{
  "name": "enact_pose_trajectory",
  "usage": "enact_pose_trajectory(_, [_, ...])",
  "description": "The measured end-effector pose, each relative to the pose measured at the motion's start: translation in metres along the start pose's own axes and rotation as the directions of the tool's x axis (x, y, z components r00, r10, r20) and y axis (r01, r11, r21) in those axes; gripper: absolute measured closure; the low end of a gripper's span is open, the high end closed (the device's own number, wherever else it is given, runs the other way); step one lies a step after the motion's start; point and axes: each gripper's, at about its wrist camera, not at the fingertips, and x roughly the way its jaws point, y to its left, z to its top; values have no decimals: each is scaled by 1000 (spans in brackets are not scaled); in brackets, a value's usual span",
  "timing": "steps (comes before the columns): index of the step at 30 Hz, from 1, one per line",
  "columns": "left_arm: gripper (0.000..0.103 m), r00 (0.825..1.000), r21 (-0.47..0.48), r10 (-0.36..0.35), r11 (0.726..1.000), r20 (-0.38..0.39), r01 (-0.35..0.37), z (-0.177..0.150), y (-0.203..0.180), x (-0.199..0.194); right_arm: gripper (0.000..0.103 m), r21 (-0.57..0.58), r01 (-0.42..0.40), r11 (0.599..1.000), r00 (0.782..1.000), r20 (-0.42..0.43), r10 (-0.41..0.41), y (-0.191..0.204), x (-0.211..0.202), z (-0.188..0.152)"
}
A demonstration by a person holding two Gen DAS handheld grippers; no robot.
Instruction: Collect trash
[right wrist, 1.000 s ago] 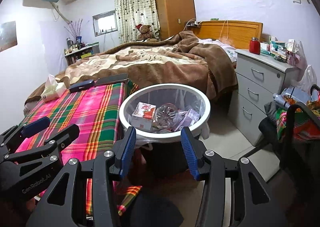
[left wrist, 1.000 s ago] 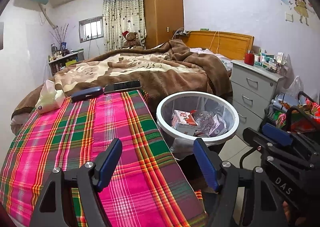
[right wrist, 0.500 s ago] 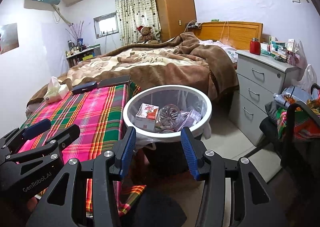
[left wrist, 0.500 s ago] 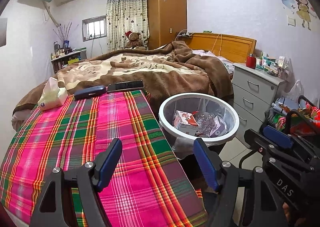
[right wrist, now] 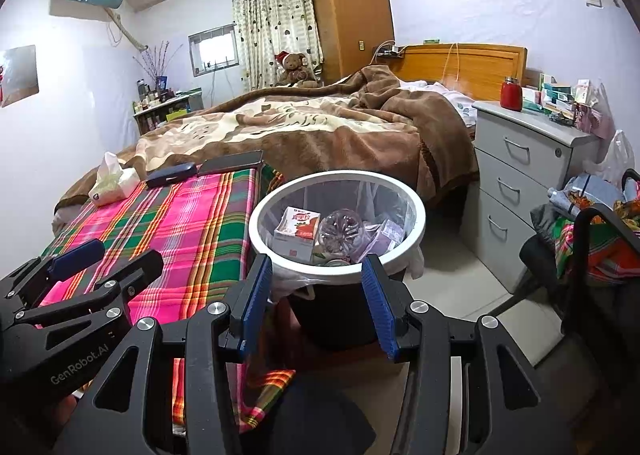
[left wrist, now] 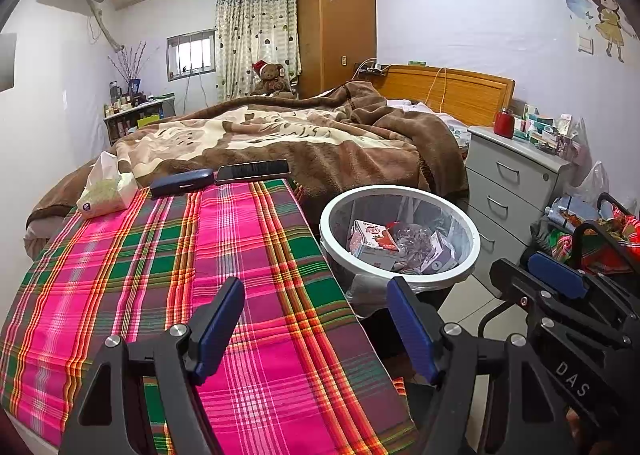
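1. Two grippers hang side by side with nothing between their jaws: the left gripper point(left wrist: 316, 329) over the near end of the table point(left wrist: 120, 255) with its plaid cloth, the right gripper point(right wrist: 316, 305) just short of the white-rimmed trash bin point(right wrist: 416, 215). Both stand released, the left one spread wider than the right.

2. The trash bin stands on the floor just right of the table's right edge, directly ahead of the right gripper and ahead-right of the left one. The right hand is the nearer to it.

3. Collected trash lies inside the bin: a red-and-white carton point(right wrist: 298, 231), a crumpled clear plastic bottle point(right wrist: 340, 229) just right of it, and a pale purple packet point(right wrist: 386, 235) against the right wall.

4. No loose trash shows on the plaid cloth. Its far edge carries a tissue pack point(left wrist: 106, 191) at far left, a dark blue case point(left wrist: 182, 183) and a phone point(left wrist: 252, 171), the last two lying with their long axes across the table. These look like belongings, not waste.

5. Judged from this, the collecting appears nearly or fully done. If another piece were wanted, it would lie well ahead and to the left, on the left hand's side, with a long reach over the table.
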Motion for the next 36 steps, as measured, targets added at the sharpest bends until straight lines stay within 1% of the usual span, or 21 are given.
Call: enact_pose_trajectory(36, [30,1000,-10,2,1000,-3,-2,2,3,-2,55,-5,-5,1000,1000,-4,5,5,-3,1])
